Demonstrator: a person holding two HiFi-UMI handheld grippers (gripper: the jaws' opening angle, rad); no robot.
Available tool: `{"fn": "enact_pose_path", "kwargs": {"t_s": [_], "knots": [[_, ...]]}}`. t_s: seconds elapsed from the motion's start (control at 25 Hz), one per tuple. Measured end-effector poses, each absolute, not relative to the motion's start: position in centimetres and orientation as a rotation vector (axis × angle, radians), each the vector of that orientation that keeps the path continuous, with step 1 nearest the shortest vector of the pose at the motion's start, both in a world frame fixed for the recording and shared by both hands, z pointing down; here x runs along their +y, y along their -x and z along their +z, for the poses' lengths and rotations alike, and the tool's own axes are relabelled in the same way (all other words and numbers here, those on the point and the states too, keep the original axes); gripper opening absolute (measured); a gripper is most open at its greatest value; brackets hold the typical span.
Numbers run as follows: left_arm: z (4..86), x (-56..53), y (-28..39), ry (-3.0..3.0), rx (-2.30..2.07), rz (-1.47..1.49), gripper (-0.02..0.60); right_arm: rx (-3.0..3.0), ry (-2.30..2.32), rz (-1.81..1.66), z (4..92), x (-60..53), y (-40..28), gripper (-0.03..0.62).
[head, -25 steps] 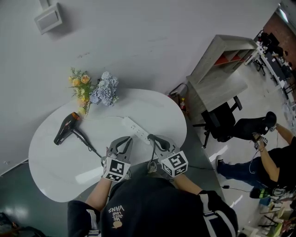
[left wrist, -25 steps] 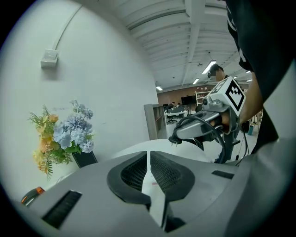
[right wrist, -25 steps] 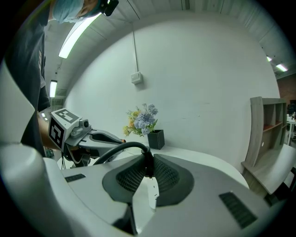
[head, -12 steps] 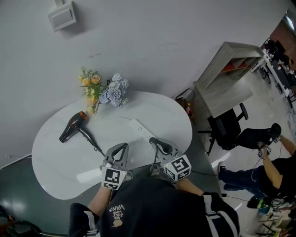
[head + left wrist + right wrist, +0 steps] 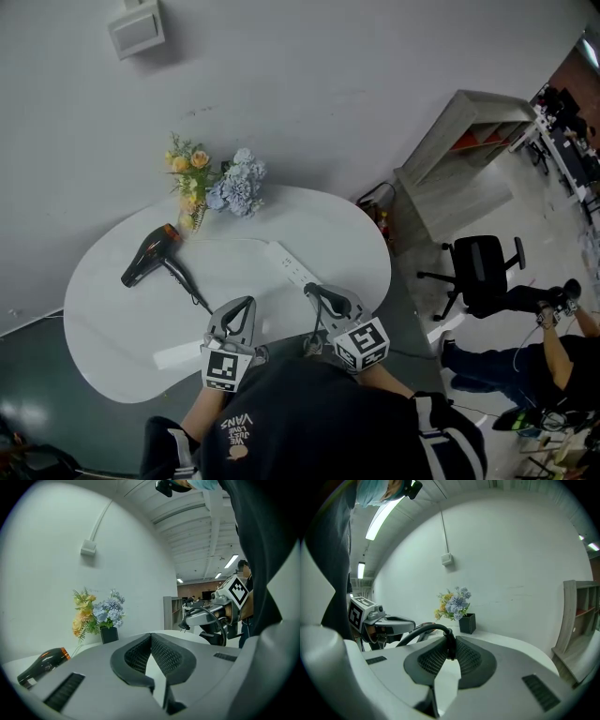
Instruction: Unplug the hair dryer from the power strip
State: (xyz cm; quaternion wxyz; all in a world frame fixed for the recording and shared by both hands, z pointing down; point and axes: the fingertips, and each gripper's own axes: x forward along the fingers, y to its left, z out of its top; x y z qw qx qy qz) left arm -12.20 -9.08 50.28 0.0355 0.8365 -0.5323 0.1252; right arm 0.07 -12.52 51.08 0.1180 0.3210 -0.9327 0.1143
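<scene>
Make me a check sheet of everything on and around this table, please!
Surface: white rounded table.
Job's things: hair dryer lies at the left; power strip lies near the middle; plug is out of the strip.
Clutter: flowers in a dark vase at the back edge.
Grippers: left hand-held gripper shut, nothing in it; right hand-held gripper shut on the cord.
Cables: the black cord runs from the hair dryer toward the grippers.
Surroundings: wall box, shelf, office chair, seated person.
</scene>
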Motion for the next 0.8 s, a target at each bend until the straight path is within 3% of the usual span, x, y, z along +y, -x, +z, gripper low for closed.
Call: {"fn": "enact_pose_path", "kwargs": {"t_s": [0.8], "knots": [[50.1,-8.1,10.9,-2.594,-1.607,0.381,0.018,-2.724,-1.002,0.389,51.4,-11.9,-1.4,0.072]]}}
